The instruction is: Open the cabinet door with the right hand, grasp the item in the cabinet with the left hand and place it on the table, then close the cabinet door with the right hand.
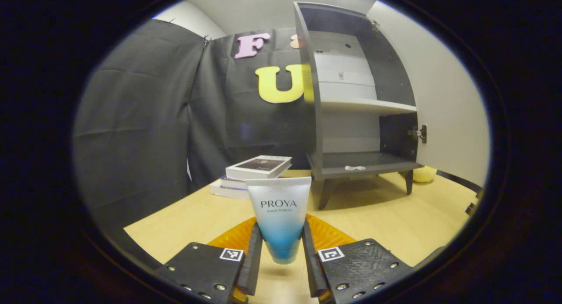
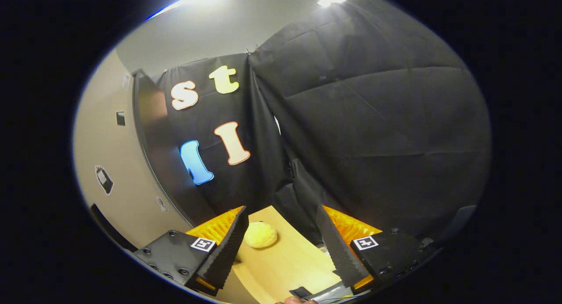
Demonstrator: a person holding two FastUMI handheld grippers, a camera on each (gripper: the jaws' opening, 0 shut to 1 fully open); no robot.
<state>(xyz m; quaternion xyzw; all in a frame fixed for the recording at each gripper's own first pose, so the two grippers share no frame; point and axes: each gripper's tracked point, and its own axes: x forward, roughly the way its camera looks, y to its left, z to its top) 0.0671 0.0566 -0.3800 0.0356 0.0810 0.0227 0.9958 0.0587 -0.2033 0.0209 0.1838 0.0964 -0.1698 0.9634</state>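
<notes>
The left gripper holds the tube between both fingers, just above the bench, in front of the open cabinet. Step in hand: setting it down. Next, release; the right gripper, wide and empty, must swing the door shut.

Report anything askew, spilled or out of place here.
Nothing is spilled or damaged. The top book sits skewed on the stack beside the cabinet. A small white scrap lies on the cabinet's bottom shelf. The tube is upright in the left gripper.
</notes>
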